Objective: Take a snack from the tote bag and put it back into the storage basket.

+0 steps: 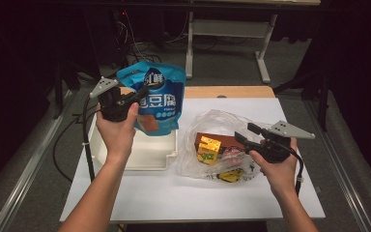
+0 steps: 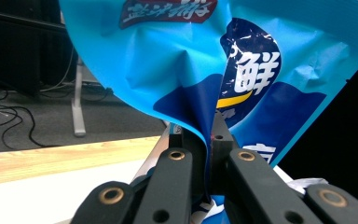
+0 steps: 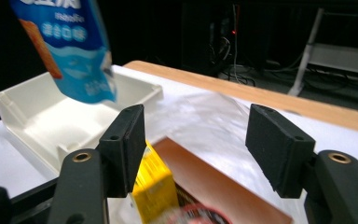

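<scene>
The left gripper [image 1: 125,104] has its jaws clenched on the blue pouch [image 1: 157,94], which hangs in the air over the white tray [image 1: 125,162]. To place it well, lower it until the bottom edge touches the tray floor, then release, so it does not fall outside. The right gripper [image 1: 245,134] is released, nothing between its jaws, above the plastic bag [image 1: 207,123] with the yellow box [image 1: 208,149]. It should descend straight over the box on the tabletop [image 1: 174,198] and avoid catching the film.
</scene>
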`<state>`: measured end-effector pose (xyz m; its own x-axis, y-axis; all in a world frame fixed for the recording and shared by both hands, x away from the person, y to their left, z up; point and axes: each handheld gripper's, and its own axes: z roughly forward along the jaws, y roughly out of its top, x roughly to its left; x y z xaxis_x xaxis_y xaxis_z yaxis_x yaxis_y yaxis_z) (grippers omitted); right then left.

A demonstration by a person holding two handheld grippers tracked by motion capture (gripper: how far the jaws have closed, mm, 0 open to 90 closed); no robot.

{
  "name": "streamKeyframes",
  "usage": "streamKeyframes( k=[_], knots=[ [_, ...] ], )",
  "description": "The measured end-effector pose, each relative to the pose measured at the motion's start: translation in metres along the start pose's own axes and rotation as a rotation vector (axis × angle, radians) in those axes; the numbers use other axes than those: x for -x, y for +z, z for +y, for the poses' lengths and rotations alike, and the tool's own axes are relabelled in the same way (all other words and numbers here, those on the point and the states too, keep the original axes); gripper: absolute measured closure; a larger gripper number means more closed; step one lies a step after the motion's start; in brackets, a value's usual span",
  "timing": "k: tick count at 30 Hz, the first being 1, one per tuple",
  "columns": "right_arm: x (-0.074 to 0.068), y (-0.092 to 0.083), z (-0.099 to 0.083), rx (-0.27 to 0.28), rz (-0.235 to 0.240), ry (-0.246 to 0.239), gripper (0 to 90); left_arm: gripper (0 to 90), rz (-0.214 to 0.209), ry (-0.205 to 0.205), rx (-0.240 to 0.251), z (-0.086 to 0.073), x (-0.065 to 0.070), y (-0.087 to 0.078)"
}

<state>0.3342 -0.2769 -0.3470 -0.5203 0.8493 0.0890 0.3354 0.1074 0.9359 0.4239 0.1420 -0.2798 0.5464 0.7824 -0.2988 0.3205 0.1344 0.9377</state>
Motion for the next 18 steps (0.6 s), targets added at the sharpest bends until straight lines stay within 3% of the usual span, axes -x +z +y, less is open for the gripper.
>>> streamKeyframes(
  k=[6, 12, 18],
  knots=[
    [0.012, -0.015, -0.028, -0.015, -0.022, 0.040, 38.1, 89.6, 0.010, -0.012, 0.006, -0.003, -0.014, -0.006],
    [0.023, -0.030, -0.054, -0.027, -0.004, 0.064, 40.4, 89.5, 0.016, -0.011, -0.007, -0.008, -0.031, -0.011],
    [0.030, -0.046, -0.067, -0.024, -0.063, 0.058, 38.5, 89.5, 0.046, -0.023, -0.016, -0.016, -0.049, -0.014]
  ],
)
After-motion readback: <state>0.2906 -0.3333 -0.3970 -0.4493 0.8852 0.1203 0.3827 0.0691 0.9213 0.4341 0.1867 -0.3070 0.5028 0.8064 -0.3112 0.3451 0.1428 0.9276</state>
